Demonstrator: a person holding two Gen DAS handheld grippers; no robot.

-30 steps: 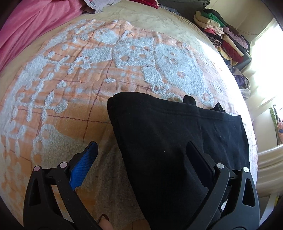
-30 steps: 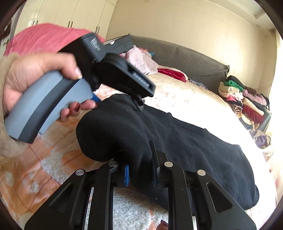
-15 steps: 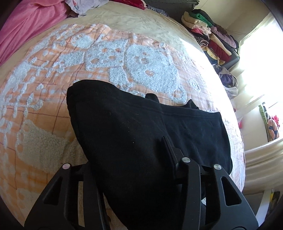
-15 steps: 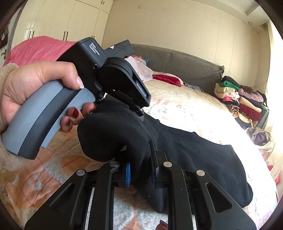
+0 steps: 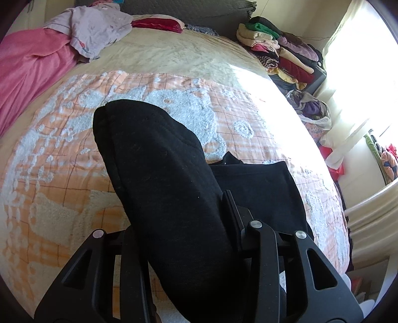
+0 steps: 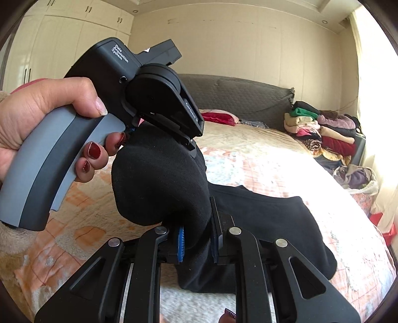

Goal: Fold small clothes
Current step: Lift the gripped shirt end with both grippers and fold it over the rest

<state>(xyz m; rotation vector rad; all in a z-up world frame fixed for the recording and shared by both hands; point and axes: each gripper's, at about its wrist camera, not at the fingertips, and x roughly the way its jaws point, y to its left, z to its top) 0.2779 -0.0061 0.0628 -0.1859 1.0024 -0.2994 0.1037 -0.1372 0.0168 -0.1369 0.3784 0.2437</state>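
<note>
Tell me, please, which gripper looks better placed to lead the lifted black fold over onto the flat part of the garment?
Probably both together. The left gripper and the right gripper are each shut on the raised fold of the black garment, side by side above the orange blanket. Neither is free; neither looks better placed to lead.

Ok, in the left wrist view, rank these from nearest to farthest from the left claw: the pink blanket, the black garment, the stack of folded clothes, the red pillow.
1. black garment: pinched in the left claw, centre.
2. pink blanket: left edge of the bed.
3. stack of folded clothes on the far right and red pillow at the headboard: too close to call.
</note>
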